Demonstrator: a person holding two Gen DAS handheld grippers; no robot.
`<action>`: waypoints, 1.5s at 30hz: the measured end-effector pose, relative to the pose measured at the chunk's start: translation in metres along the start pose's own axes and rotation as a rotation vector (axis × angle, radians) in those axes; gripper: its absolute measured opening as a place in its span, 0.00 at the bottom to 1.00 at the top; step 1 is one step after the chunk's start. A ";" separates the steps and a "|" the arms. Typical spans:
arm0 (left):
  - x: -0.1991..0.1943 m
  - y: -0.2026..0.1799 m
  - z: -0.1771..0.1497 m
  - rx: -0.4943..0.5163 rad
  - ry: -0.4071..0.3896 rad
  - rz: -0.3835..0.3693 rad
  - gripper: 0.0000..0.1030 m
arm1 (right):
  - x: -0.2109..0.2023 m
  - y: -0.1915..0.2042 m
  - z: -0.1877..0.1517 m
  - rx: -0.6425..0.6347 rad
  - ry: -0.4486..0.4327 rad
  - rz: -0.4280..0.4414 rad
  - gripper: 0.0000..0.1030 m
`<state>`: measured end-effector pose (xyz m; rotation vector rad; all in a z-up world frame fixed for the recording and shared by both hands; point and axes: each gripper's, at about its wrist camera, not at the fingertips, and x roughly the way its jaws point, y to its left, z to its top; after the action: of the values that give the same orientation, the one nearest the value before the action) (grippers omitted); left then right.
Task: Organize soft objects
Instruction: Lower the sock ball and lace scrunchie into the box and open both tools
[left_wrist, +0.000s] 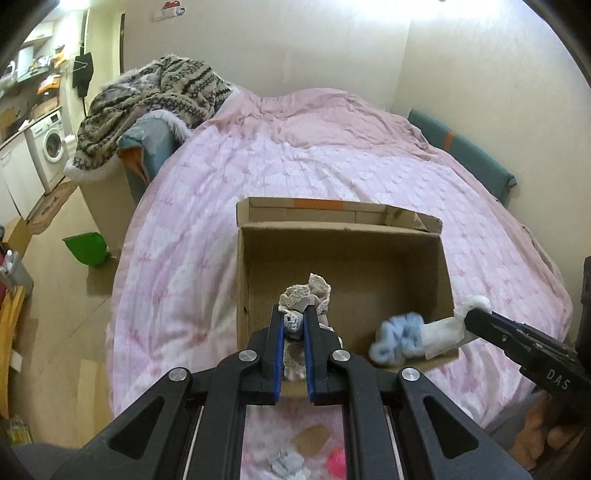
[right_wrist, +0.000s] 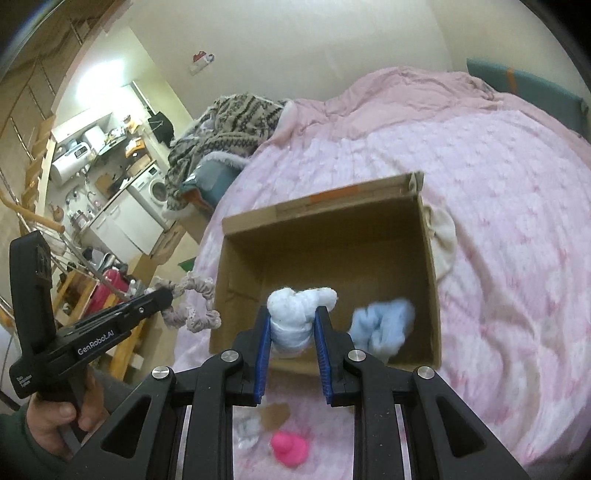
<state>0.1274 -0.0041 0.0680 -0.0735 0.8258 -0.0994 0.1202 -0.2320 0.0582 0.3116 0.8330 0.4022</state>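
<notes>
Scrunchies fill both our tools: our left gripper (left_wrist: 294, 320) pinches a beige lace scrunchie (left_wrist: 306, 291) over the near-left edge of the cardboard box (right_wrist: 430, 280), and our right gripper (right_wrist: 291, 325) clamps a white fabric bundle (right_wrist: 295, 314) above the near wall. A light blue scrunchie (right_wrist: 380, 326), blurred, is at the box's near-right corner; the box floor beyond is bare. On the pink bedspread (left_wrist: 332, 158) near us lie a pink toy (right_wrist: 290, 448) and a grey scrunchie (right_wrist: 248, 430). We read "GenRobot.AI" on the left tool and "DAS" on the right.
</notes>
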 end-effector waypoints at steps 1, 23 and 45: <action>0.006 0.000 0.003 -0.004 0.004 0.001 0.09 | 0.005 -0.003 0.004 0.002 0.002 -0.004 0.24; 0.095 0.000 -0.030 0.011 0.099 0.005 0.09 | 0.074 -0.040 -0.013 0.063 0.124 -0.061 0.24; 0.094 -0.015 -0.036 0.066 0.119 -0.024 0.11 | 0.091 -0.030 -0.020 0.032 0.196 -0.029 0.24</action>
<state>0.1633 -0.0306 -0.0228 -0.0150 0.9397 -0.1546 0.1669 -0.2139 -0.0259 0.2921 1.0355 0.3969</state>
